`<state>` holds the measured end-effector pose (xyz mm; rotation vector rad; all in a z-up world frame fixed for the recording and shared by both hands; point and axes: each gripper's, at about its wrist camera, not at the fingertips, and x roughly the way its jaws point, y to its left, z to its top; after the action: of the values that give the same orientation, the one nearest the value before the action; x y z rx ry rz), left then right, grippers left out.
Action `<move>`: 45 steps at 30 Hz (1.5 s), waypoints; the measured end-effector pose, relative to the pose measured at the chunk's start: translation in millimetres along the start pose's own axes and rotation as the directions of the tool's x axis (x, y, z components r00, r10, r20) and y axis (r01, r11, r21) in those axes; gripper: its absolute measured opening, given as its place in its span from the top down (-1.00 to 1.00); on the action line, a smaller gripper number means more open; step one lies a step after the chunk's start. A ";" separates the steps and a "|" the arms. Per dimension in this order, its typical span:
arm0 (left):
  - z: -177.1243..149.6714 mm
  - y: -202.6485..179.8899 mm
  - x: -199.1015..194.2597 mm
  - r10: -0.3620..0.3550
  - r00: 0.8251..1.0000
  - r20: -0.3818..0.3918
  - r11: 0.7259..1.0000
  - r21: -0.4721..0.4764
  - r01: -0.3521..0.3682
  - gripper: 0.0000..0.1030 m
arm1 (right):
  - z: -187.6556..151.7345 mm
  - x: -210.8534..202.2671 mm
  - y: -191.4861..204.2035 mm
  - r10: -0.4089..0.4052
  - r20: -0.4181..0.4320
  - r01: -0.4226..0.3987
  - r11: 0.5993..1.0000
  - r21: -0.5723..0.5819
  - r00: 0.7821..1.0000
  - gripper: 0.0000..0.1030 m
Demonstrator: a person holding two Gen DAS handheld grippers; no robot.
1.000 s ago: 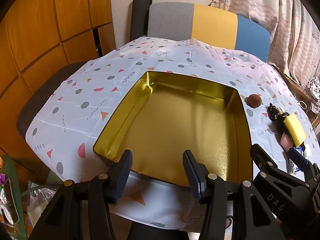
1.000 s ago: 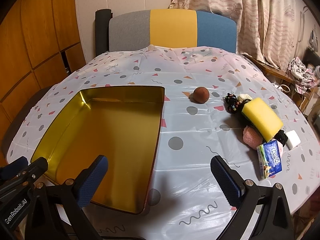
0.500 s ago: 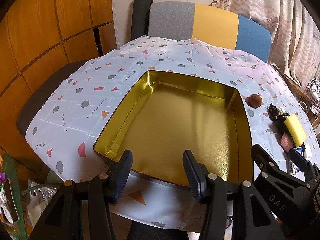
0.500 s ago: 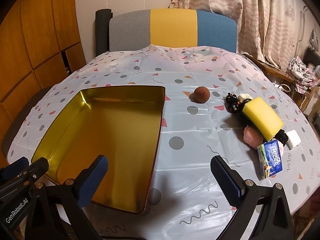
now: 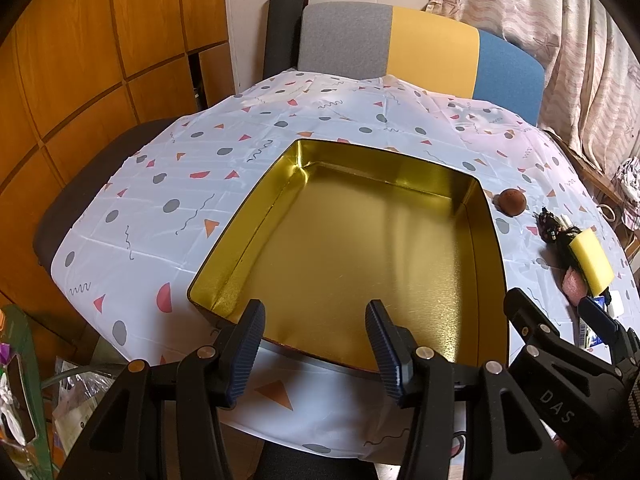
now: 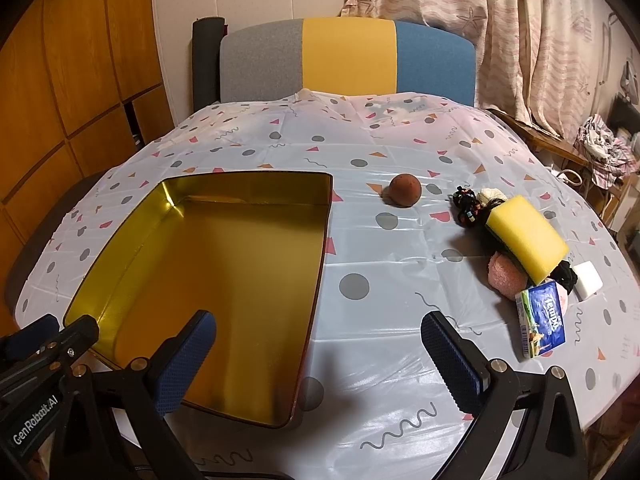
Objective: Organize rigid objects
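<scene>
Almost nothing has moved since the earlier frames: both grippers hang over the near edge of the table as before, and the objects lie where they lay.

The left gripper [image 5: 314, 344] is seen at the bottom centre of the left wrist view, its jaws spread apart with nothing between them. Just beyond its fingertips the gold tin tray [image 5: 486, 248] fills the middle of the frame, and nothing is seen inside it. The right gripper [image 6: 318, 354] is held at the bottom of the right wrist view, opened wide and holding nothing; its left finger is seen over the tray's near right corner [image 6: 316, 280].

The loose things are gathered at the right of the right wrist view, well apart from both grippers. A brown ball [image 6: 405, 190] lies alone just right of the tray's far corner. Further right, a black beaded item [image 6: 466, 206] touches a yellow sponge [image 6: 528, 238], which rests on a pink puff [image 6: 506, 274]. A blue tissue pack [image 6: 542, 320] and a white block [image 6: 588, 280] are seen just beside them.

The table is covered by a white cloth [image 6: 400, 280] printed with grey dots and coloured triangles. A chair back [image 6: 348, 62] in grey, yellow and blue stands behind it, wood panelling [image 5: 80, 60] is seen at upper left, and patterned curtains [image 6: 520, 20] hang at upper right.
</scene>
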<state>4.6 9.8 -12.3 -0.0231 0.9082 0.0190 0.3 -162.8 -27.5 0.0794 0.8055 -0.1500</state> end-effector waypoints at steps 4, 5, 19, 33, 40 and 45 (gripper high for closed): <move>0.2 -0.4 0.7 0.003 1.000 -0.002 1.000 -0.001 -0.003 -0.03 | -0.1 0.7 -0.1 0.000 -0.002 0.000 1.000 -0.003 1.000 -1.00; 0.0 -0.3 0.6 0.005 1.000 -0.002 1.000 -0.001 -0.005 -0.03 | -0.2 1.2 0.0 0.001 -0.002 -0.001 1.000 -0.004 1.000 -1.00; -0.8 -0.9 5.4 0.014 1.000 -0.016 1.000 -0.008 -0.014 -0.03 | -0.6 0.0 -3.4 0.009 0.000 -0.009 1.000 0.004 1.000 -1.00; -7.4 -1.3 9.7 0.006 0.999 -0.040 1.000 -0.026 -0.007 -0.03 | -3.4 -7.5 -9.2 0.082 0.032 -0.082 0.996 -0.021 0.996 -1.00; -16.1 -15.0 14.3 -0.095 0.994 -0.054 0.995 -0.006 0.095 -0.03 | -14.6 -1.4 -45.4 0.046 0.011 -0.046 0.999 -0.006 0.999 -1.00; -20.2 -30.3 15.8 -0.231 0.971 -0.068 0.973 0.012 0.232 -0.03 | -30.0 3.0 -95.0 0.026 -0.004 -0.026 0.997 0.078 1.000 -1.00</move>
<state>-0.9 -20.9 -36.8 -0.1117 0.9678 -0.2095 -34.6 -253.1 -51.7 0.1643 0.8034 -0.1566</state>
